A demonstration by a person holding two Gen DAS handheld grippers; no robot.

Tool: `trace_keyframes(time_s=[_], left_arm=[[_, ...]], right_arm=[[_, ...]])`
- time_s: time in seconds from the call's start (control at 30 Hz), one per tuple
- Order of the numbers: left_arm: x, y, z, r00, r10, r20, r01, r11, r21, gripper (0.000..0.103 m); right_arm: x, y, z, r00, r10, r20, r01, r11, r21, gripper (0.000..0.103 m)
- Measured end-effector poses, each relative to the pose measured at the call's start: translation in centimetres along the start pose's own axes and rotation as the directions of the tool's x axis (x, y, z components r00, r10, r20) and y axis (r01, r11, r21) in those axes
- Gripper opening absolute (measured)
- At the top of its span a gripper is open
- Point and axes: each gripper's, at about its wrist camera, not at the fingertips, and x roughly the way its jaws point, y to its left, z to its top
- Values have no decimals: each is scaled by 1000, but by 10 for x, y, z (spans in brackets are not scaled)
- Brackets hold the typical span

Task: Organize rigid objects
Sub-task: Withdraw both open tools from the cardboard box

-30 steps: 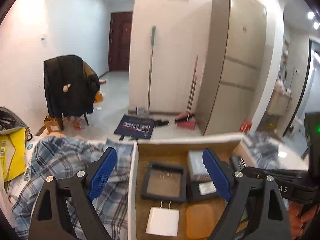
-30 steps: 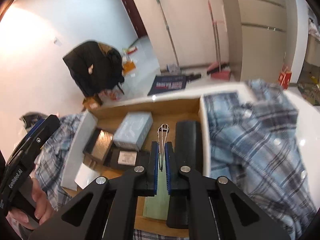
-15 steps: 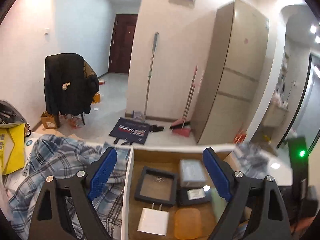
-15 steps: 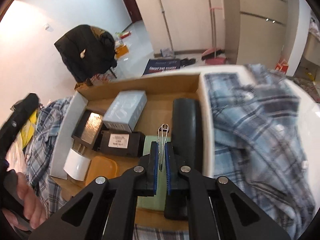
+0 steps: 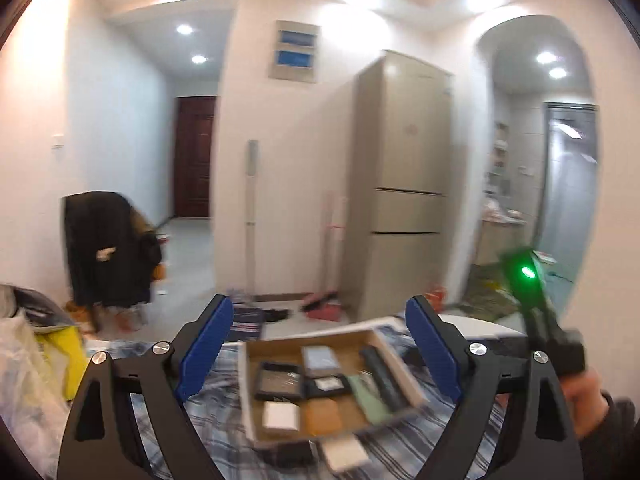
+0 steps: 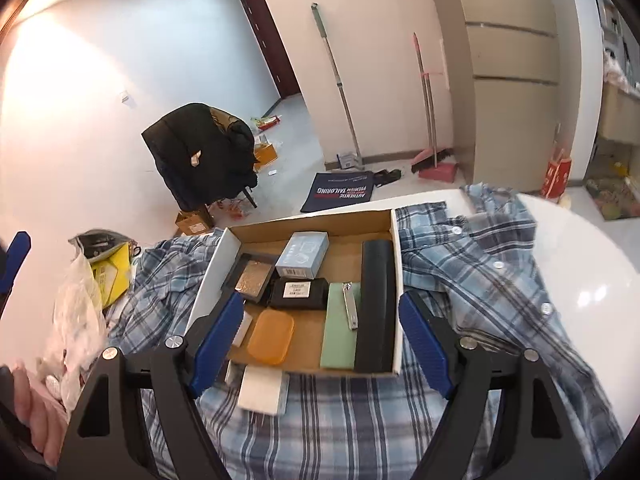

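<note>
Our right gripper (image 6: 320, 344) fingers have just sprung wide, nothing between them; the nail clipper (image 6: 349, 306) lies on the green pad (image 6: 338, 340) inside the cardboard box (image 6: 394, 280). Left gripper (image 5: 320, 352) fingers wide too, empty.

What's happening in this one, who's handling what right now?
A person with a gripper in each hand is sorting small rigid items into a shallow cardboard box on a plaid shirt. The right gripper has just been opening its jaws; nothing is between them, and the nail clipper lies on the green case in the box. The left gripper is open and empty. A white block lies outside the box, on the shirt.
</note>
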Motion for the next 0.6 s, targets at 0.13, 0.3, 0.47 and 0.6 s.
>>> trace_keyframes(time_s=[0.13,0.3,0.47,0.6], left_arm=[[-21,-2,-14,997,61,51,-60,998,-12,103],[-26,11,-36,993,107,51,-104,993,-50,103],[-6,24,-76,983,184,26,-183,982,-51,103],[18,27,-107,976,219,-18,-219,976,2,103]], right_arm=[[-20,12,-12,1000,-16,26,16,1000,-19,87],[-27,21,-29,998,-33,49,34,999,-17,87],[-14,24,-43,998,-61,20,62,998,-12,91],[-1,20,-54,996,-87,-3,87,996,-25,91]])
